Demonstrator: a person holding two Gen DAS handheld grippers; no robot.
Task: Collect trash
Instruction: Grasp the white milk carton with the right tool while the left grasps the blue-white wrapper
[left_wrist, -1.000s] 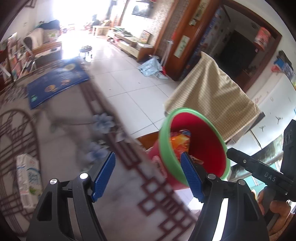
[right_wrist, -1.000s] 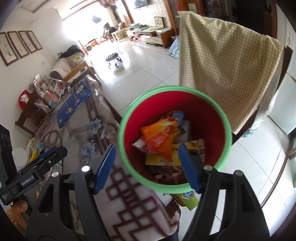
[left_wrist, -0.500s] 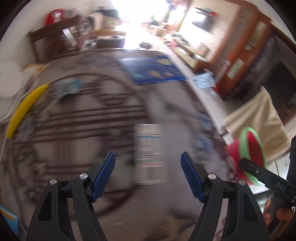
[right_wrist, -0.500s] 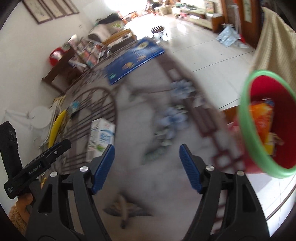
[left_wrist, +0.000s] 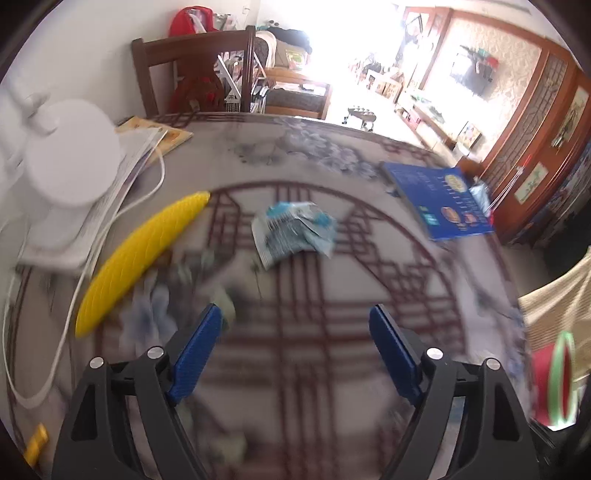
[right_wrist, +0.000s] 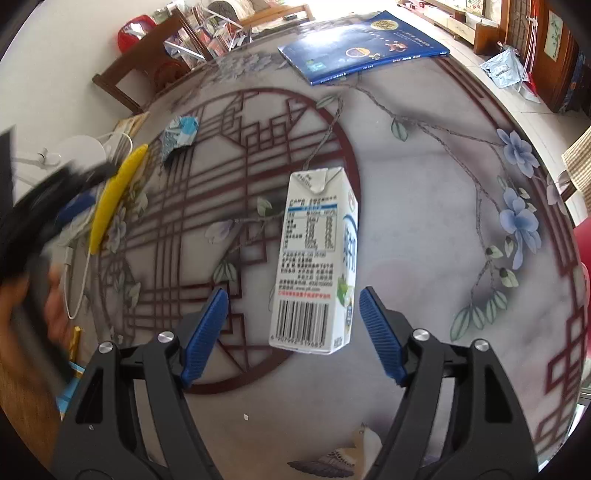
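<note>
Glossy round table (right_wrist: 424, 192) w/ a dark-red lattice print and blue flowers, books at the far edge. Right gripper (right_wrist: 291, 317) has just been opening, nothing pinched: the milk carton (right_wrist: 317, 258) lies flat just ahead, near end between the pads. Left gripper (left_wrist: 295, 339) has been opening too, empty; crinkly foil wrapper (left_wrist: 295, 232) sits farther off. Red bin (left_wrist: 554, 376) at the table's right edge. Best approach, I'd say: straddle the carton's narrow sides, squeeze gently, as the cardboard box may crush or slide.
</note>
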